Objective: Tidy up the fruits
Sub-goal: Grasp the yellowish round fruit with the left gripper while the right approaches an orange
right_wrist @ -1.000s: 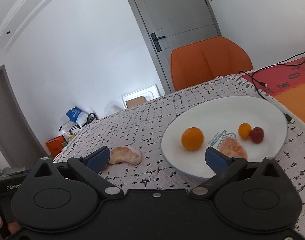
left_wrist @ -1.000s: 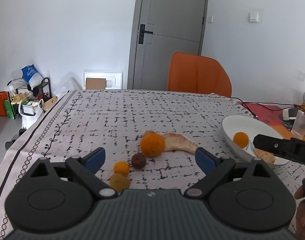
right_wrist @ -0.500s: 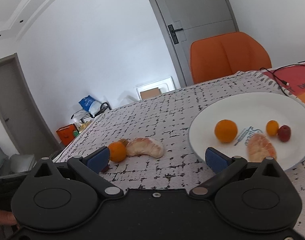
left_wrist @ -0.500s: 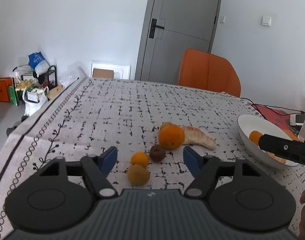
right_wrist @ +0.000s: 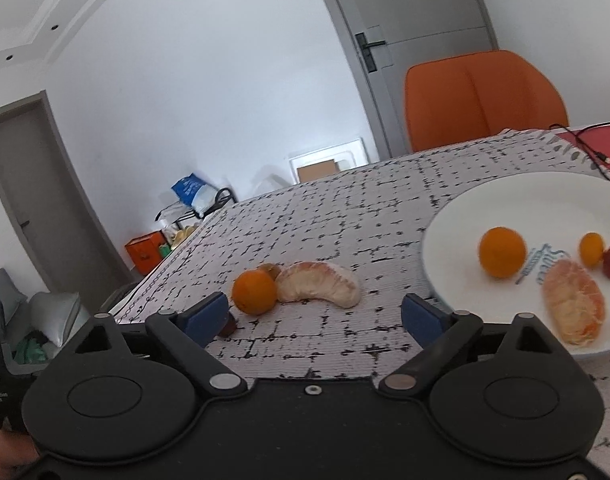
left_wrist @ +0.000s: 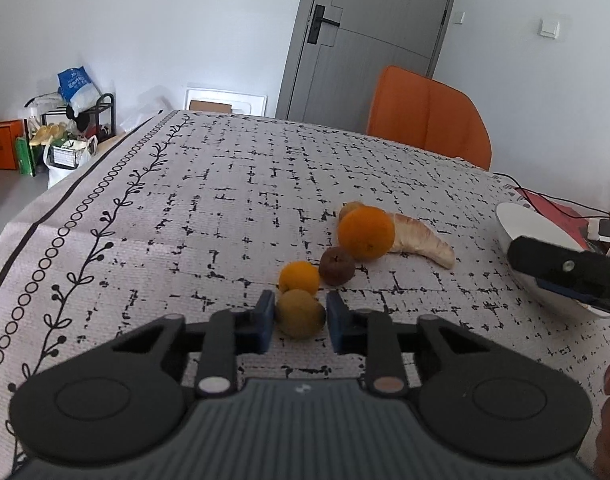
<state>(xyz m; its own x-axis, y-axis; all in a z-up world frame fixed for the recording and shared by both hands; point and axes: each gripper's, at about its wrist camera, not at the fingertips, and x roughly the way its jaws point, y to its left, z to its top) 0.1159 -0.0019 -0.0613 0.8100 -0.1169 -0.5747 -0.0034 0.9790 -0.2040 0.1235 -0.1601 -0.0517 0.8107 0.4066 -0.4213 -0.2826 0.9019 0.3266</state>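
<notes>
Blue writing on white plate [right_wrist: 505, 200] blurred, unreadable

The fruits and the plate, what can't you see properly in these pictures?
- Left wrist view: the white plate is cut by the edge and covered by the right gripper.
- Right wrist view: the brown fruit hides behind a finger.
- Plate's blue print: too blurred to read.
</notes>
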